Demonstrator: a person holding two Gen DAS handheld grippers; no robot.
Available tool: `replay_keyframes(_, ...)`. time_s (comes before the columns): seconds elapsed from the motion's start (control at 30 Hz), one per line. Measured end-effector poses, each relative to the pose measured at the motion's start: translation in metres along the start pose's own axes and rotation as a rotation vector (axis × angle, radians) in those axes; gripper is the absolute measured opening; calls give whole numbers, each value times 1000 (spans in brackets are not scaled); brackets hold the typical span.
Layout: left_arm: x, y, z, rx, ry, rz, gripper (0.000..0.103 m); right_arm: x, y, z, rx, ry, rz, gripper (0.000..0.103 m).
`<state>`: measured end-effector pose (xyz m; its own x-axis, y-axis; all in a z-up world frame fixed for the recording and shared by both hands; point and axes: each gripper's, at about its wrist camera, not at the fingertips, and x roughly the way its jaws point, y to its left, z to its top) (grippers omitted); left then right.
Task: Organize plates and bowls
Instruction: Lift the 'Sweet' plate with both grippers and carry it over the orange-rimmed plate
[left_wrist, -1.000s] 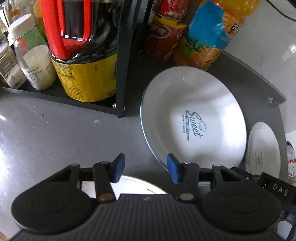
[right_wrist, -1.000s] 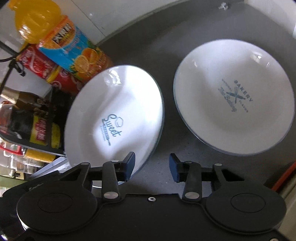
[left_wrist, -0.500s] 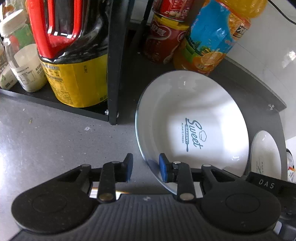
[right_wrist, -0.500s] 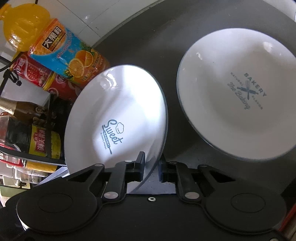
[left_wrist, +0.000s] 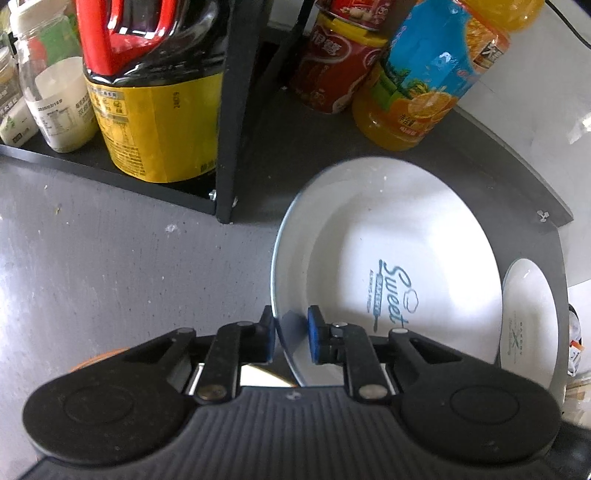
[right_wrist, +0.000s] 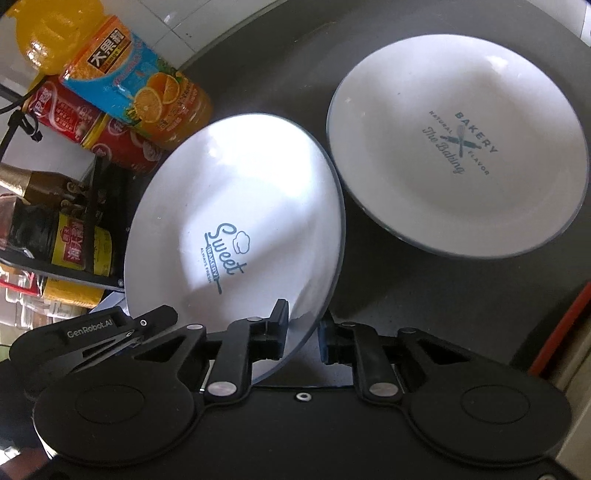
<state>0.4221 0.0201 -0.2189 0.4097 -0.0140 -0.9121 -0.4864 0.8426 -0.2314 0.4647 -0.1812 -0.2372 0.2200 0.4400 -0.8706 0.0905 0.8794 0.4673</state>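
Note:
A white plate printed "Sweet" is tilted up off the dark counter; it also shows in the right wrist view. My left gripper is shut on its near rim, one finger on each side. My right gripper is shut on its rim at the opposite side. A second white plate printed "Bakery" lies flat to the right, close to the lifted plate's edge; it shows as a sliver in the left wrist view.
A black rack holds a dark sauce jug and jars at the left. An orange juice bottle and red cans stand behind the plates. The grey counter extends left.
Both grippers have closed from open onto the "Sweet" plate's rim, and the plate has tilted up off the counter.

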Motion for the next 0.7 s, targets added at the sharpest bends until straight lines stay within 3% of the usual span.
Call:
replay_keyframes(0.27,3,2,3,-4,-6,-8,17,5,1,9,35,-46,11,22)
replay_keyframes(0.4,2,4,5,-18,-19,-11,18,5,7,11,-15,-53,-14,17)
replay_keyframes(0.7,-6,15,4,-58,-52,-49,13,-19,15,3,-105,-122,14,14)
